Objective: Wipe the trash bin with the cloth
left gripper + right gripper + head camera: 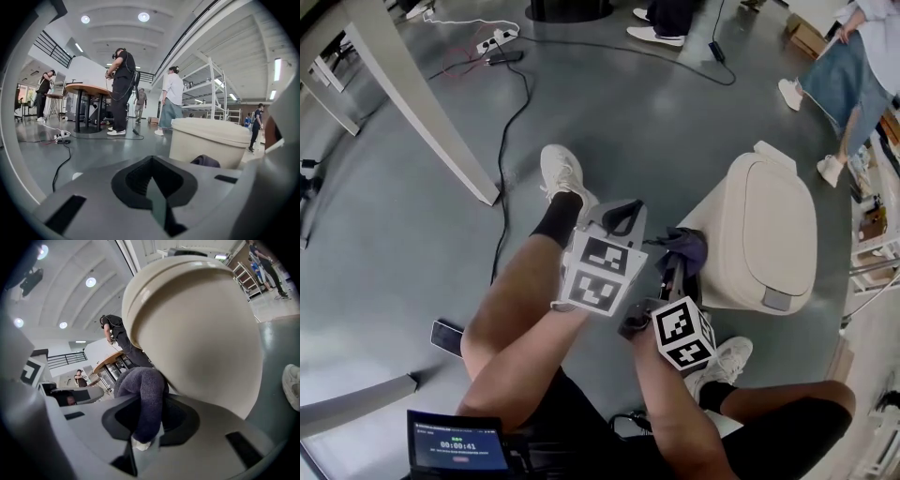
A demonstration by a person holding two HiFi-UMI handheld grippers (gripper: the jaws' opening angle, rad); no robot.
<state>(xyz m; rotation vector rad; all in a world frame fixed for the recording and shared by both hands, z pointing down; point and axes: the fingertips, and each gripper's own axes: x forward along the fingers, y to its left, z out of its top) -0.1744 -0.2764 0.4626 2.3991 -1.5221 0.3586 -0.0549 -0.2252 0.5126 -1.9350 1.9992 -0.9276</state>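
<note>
Clamped on a narrow fold of the dark cloth [143, 385], the right gripper [140, 439] seems to press it against the trash bin's [201, 333] near left wall, so hard rubbing could tug it free or shove the unsteadied bin, since the left gripper [157, 201] hangs clenched on nothing

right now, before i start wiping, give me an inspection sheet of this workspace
Surface: smooth grey floor.
Job's things: cream trash bin, lid closed; dark cloth close against its side wall.
Clutter: phone on the floor; timer screen by the person's leg.
Grippers: left gripper fingers together, nothing between them; right gripper fingers shut on the cloth.
Cables: black cable across the floor, power strip beyond it.
Surroundings: table leg, standing people, shelving.
</note>
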